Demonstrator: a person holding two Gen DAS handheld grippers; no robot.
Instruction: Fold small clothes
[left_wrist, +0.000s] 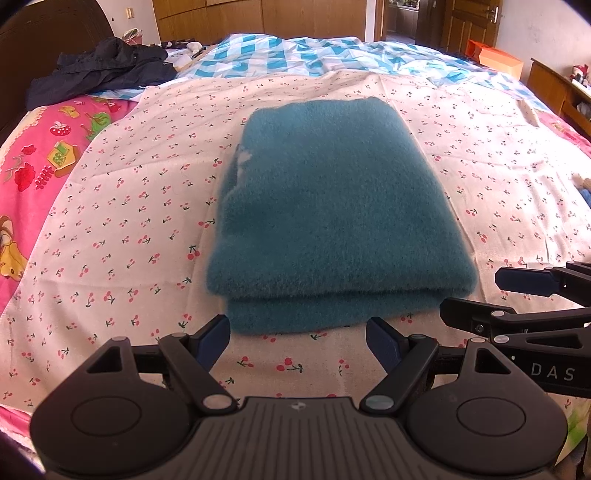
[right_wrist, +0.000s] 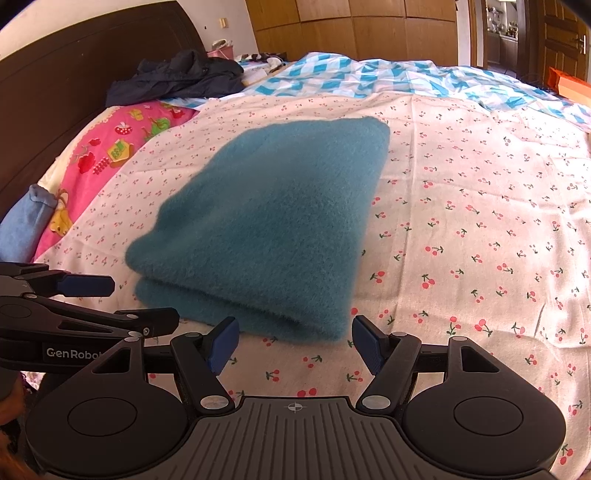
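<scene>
A teal fuzzy garment (left_wrist: 332, 214) lies folded into a thick rectangle on the cherry-print sheet (left_wrist: 110, 229); its doubled fold edge faces me. My left gripper (left_wrist: 299, 338) is open just short of that near edge, nothing pressed between its blue pads. To its right, my right gripper (left_wrist: 487, 293) is open by the garment's near right corner. In the right wrist view the garment (right_wrist: 266, 214) lies ahead and to the left. The right gripper (right_wrist: 295, 341) is open at its near edge. The left gripper (right_wrist: 125, 301) is at the near left corner.
A dark jacket (left_wrist: 99, 70) is heaped by the dark headboard (right_wrist: 55, 110). Pink cartoon bedding (left_wrist: 44, 155) lies left, a blue-and-white checked quilt (left_wrist: 295, 55) at the back. A blue denim piece (right_wrist: 26, 221) sits at the left edge. An orange box (left_wrist: 495, 59) is at the far right.
</scene>
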